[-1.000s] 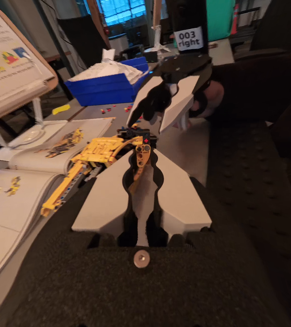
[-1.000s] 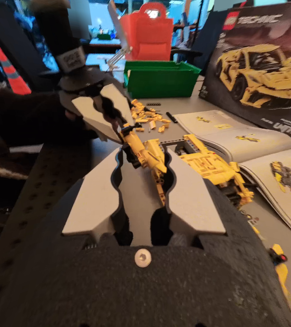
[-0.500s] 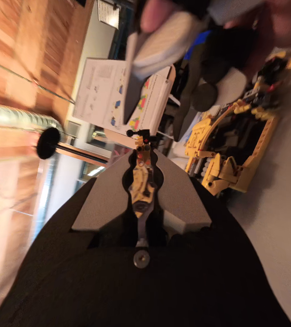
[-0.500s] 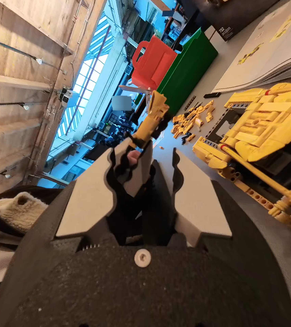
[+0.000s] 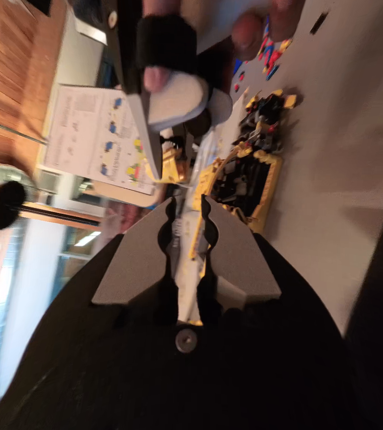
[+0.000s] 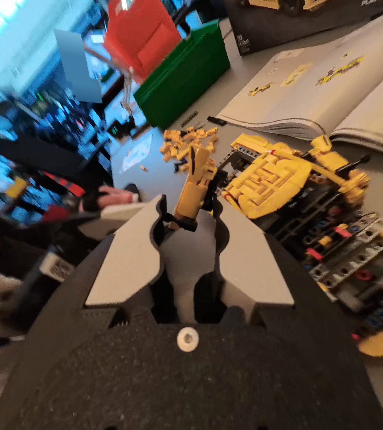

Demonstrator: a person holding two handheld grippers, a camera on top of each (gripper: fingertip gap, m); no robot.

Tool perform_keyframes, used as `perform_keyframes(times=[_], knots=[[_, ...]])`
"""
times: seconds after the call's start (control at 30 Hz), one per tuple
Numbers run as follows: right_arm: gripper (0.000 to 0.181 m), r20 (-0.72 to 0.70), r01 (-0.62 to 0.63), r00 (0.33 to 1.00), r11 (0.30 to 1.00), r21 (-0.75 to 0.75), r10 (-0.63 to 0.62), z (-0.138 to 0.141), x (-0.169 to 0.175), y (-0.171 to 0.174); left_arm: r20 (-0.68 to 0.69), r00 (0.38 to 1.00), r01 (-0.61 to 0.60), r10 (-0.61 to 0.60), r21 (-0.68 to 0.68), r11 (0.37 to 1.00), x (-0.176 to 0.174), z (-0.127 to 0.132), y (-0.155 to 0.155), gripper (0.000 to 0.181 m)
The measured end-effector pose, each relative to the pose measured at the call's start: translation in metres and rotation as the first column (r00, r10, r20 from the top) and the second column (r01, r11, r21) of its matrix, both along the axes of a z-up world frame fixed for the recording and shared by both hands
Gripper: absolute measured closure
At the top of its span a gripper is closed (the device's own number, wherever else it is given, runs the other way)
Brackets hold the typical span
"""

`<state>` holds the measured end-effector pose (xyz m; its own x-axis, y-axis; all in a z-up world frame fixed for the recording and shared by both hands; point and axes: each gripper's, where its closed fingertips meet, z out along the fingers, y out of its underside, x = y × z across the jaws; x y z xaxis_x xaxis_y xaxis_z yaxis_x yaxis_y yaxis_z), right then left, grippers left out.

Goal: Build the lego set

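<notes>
Right gripper (image 6: 189,209), centre frame, jaws apart, is loosely cradling a yellow sub-assembly (image 6: 196,183) beside the car model (image 6: 279,183), probably lining it up. Left gripper (image 5: 187,202) is hanging empty, jaws apart.

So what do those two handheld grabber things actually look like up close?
Each one, left gripper and right gripper, has a black, rough-textured body with a round screw in the middle. Two flat grey fingers taper forward, their inner edges lined with wavy black padding. The left one carries a white label, and a black strap crosses the person's hand on the right one.
</notes>
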<state>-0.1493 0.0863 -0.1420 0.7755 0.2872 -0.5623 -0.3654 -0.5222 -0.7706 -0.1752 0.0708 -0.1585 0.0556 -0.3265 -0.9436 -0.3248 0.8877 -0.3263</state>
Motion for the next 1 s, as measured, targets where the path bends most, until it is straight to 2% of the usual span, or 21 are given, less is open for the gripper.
perform_keyframes(times=[0.07, 0.1, 0.13, 0.2, 0.23, 0.27, 0.3, 0.33, 0.43, 0.47, 0.53, 0.67, 0.8, 0.87, 0.93, 1.0], knots=[[0.143, 0.154, -0.093, 0.984, 0.996, -0.003, 0.092, -0.006, -0.001, -0.007, -0.04, 0.998, 0.036, -0.048, -0.263, 0.964, -0.006, -0.006, 0.005, 0.159], [0.143, 0.229, -0.121, 0.966, 0.993, -0.008, 0.12, -0.009, 0.0, -0.011, -0.058, 0.995, 0.046, -0.079, -0.433, 0.9, -0.009, -0.008, 0.009, 0.156], [0.143, 0.3, -0.174, 0.938, 0.985, -0.021, 0.172, -0.014, -0.003, -0.016, -0.082, 0.989, 0.046, -0.119, -0.604, 0.796, -0.011, -0.01, 0.014, 0.153], [0.142, 0.411, -0.312, 0.854, 0.946, -0.085, 0.318, -0.027, -0.017, -0.03, -0.106, 0.958, 0.049, -0.266, -0.854, 0.517, -0.017, -0.012, 0.013, 0.144], [0.142, 0.453, -0.377, 0.801, 0.917, -0.129, 0.392, -0.034, -0.026, -0.037, -0.096, 0.925, 0.054, -0.366, -0.924, 0.378, -0.02, -0.01, 0.007, 0.143], [0.142, 0.486, -0.429, 0.748, 0.888, -0.166, 0.452, -0.04, -0.033, -0.043, -0.066, 0.889, 0.065, -0.454, -0.962, 0.266, -0.024, -0.005, 0.0, 0.143], [0.142, 0.521, -0.448, 0.708, 0.873, -0.191, 0.477, -0.045, -0.037, -0.043, -0.036, 0.853, 0.077, -0.521, -0.978, 0.194, -0.027, -0.001, -0.005, 0.143], [0.142, 0.549, -0.463, 0.671, 0.86, -0.214, 0.498, -0.049, -0.04, -0.043, -0.038, 0.826, 0.076, -0.562, -0.981, 0.178, -0.029, -0.001, -0.007, 0.143], [0.143, 0.559, -0.521, 0.608, 0.814, -0.256, 0.565, -0.054, -0.051, -0.045, -0.152, 0.752, 0.028, -0.641, -0.965, 0.262, -0.034, -0.019, -0.011, 0.143], [0.143, 0.565, -0.531, 0.591, 0.805, -0.264, 0.576, -0.054, -0.052, -0.045, -0.165, 0.74, 0.022, -0.652, -0.963, 0.27, -0.034, -0.022, -0.013, 0.143], [0.142, 0.582, -0.55, 0.55, 0.784, -0.286, 0.598, -0.057, -0.054, -0.046, -0.155, 0.71, 0.026, -0.687, -0.969, 0.245, -0.035, -0.023, -0.021, 0.145], [0.143, 0.59, -0.567, 0.509, 0.76, -0.318, 0.627, -0.06, -0.055, -0.05, -0.119, 0.7, 0.045, -0.704, -0.977, 0.21, -0.032, -0.024, -0.028, 0.16], [0.142, 0.592, -0.585, 0.51, 0.756, -0.293, 0.624, -0.058, -0.053, -0.051, -0.083, 0.705, 0.073, -0.704, -0.979, 0.189, -0.031, -0.021, -0.031, 0.168], [0.148, 0.617, -0.561, 0.527, 0.785, -0.264, 0.584, -0.057, -0.045, -0.047, -0.051, 0.71, 0.091, -0.702, -0.983, 0.162, -0.031, -0.017, -0.035, 0.174], [0.149, 0.602, -0.56, 0.558, 0.794, -0.236, 0.572, -0.055, -0.042, -0.048, -0.038, 0.735, 0.112, -0.677, -0.978, 0.176, -0.028, -0.017, -0.037, 0.174], [0.139, 0.607, -0.516, 0.598, 0.831, -0.209, 0.524, -0.054, -0.03, -0.047, -0.035, 0.772, 0.129, -0.635, -0.969, 0.21, -0.023, -0.018, -0.039, 0.174]])
